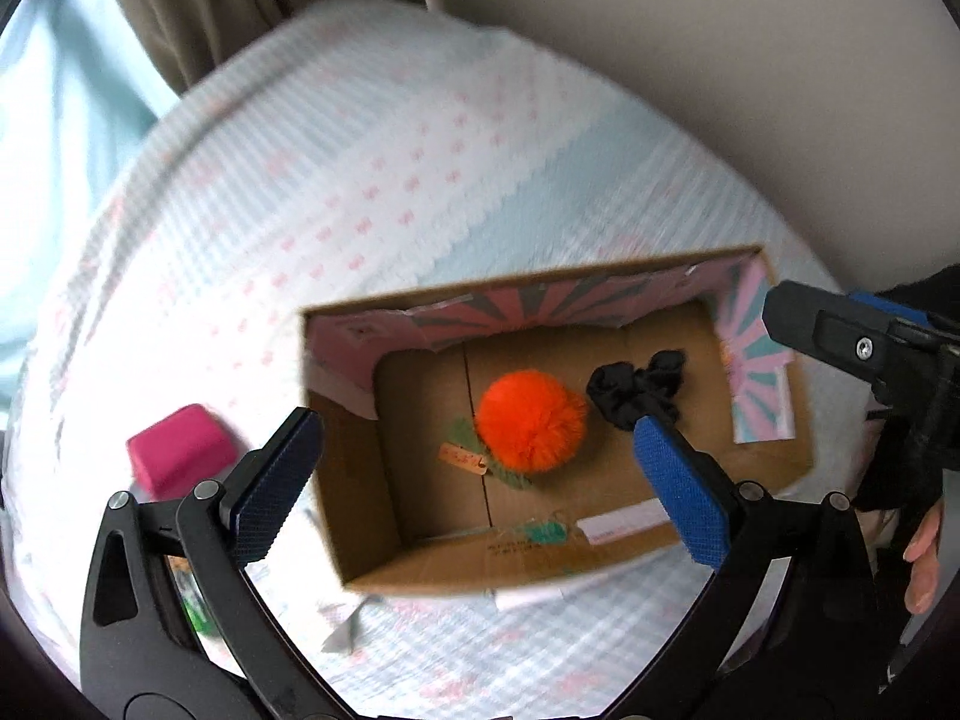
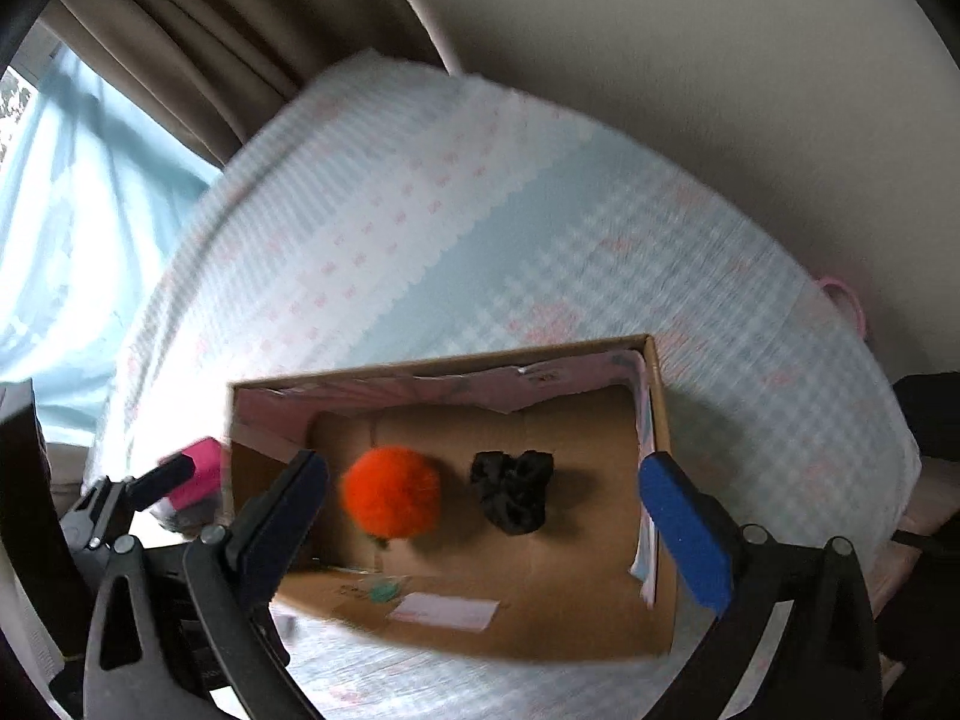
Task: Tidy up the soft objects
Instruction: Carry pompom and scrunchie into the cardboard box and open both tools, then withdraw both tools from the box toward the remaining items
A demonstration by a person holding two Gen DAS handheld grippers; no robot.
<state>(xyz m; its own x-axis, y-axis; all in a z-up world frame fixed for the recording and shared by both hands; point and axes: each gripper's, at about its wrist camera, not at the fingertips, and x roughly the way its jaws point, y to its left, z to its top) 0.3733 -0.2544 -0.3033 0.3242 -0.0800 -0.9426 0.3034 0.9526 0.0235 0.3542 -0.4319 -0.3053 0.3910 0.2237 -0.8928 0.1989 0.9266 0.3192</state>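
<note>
An open cardboard box lies on the bed. Inside it are a fluffy orange pom-pom with a green leaf and tag, and a black scrunchie to its right. My left gripper hovers above the box, open and empty, jaws wide. My right gripper also hovers above the box, open and empty. Part of the right gripper's body shows at the right edge of the left wrist view. A pink soft block lies on the bed left of the box.
The bed has a pale blue and white quilt with pink marks. Brown curtains and a beige wall stand behind it. A pink loop shows at the bed's right edge. A green item lies below the left gripper.
</note>
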